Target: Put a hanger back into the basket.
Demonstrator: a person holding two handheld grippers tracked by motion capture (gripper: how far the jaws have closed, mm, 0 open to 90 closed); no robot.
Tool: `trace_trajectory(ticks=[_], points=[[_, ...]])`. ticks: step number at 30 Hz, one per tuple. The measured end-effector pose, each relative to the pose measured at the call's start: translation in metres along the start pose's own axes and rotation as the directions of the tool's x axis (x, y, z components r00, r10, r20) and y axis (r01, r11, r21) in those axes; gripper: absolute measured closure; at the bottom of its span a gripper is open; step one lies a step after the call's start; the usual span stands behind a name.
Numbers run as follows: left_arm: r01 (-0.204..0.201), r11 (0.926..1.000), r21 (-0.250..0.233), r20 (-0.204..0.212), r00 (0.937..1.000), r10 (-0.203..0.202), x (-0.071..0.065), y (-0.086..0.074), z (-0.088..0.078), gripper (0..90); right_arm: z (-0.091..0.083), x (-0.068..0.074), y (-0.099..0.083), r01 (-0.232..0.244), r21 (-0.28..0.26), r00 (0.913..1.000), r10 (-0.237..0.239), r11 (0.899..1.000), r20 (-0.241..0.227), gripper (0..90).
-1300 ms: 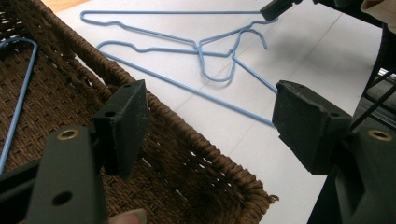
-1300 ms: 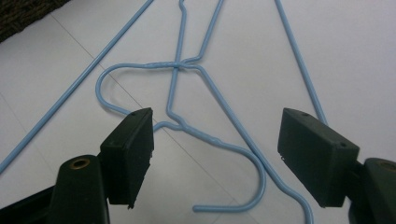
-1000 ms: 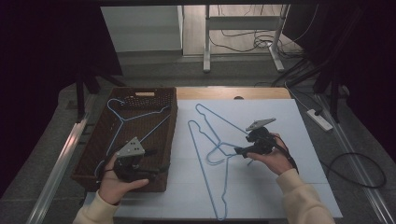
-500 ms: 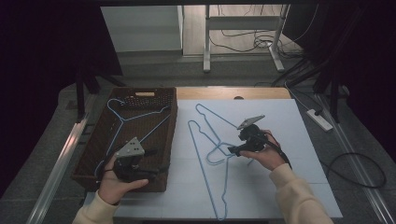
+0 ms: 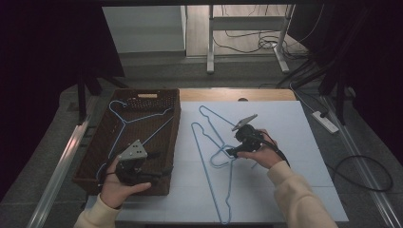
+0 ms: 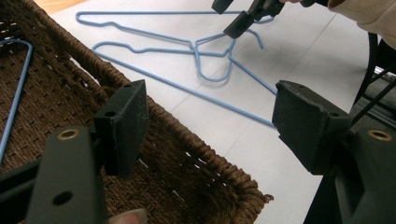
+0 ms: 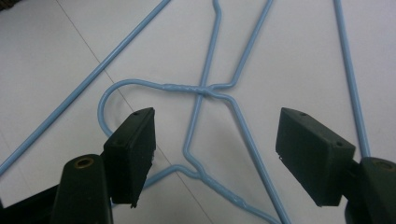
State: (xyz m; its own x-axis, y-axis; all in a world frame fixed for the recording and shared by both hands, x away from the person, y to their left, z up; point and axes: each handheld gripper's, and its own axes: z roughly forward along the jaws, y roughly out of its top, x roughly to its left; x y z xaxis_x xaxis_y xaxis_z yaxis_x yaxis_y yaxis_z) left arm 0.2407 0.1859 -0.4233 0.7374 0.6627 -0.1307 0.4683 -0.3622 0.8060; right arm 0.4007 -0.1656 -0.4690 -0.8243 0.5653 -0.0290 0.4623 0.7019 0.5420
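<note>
Dim, even overhead light leaves the room's edges nearly black while the white table (image 5: 294, 142) stays readable, shadows are soft, and the close jaws in both gripper views look slightly blurred.

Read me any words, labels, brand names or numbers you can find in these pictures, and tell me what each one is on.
There is no readable text in any view.
The blue wire hangers are plain, with no tag or print.
The brown woven basket carries no label.
The white table top is unmarked.
The left gripper and the right gripper show bare black jaws with no lettering.
</note>
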Motion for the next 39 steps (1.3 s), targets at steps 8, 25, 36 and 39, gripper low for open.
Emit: trace_trajectory(ticks=[8,25,36,39], points=[[-0.001,1.0,-0.001,0.003,1.0,0.001,0.0,0.0,0.0,27.5,0.006,0.006,0.007,0.038,0.034,0.9993,-0.038,0.999,-0.003,30.7],[-0.005,1.0,0.003,0.006,1.0,0.005,-0.001,0.0,0.001,27.6,0.024,-0.021,0.002,0.013,0.127,0.9971,-0.023,0.992,0.073,40.8],[-0.003,1.0,0.001,0.012,0.9999,0.003,-0.001,0.0,0.001,27.6,0.029,-0.023,0.003,0.043,0.154,0.9961,-0.055,0.987,0.069,44.8],[0.0,1.0,-0.001,0.011,0.9999,0.0,-0.001,0.0,0.0,27.6,0.032,-0.024,0.004,0.055,0.168,0.9961,-0.066,0.984,0.058,45.3]])
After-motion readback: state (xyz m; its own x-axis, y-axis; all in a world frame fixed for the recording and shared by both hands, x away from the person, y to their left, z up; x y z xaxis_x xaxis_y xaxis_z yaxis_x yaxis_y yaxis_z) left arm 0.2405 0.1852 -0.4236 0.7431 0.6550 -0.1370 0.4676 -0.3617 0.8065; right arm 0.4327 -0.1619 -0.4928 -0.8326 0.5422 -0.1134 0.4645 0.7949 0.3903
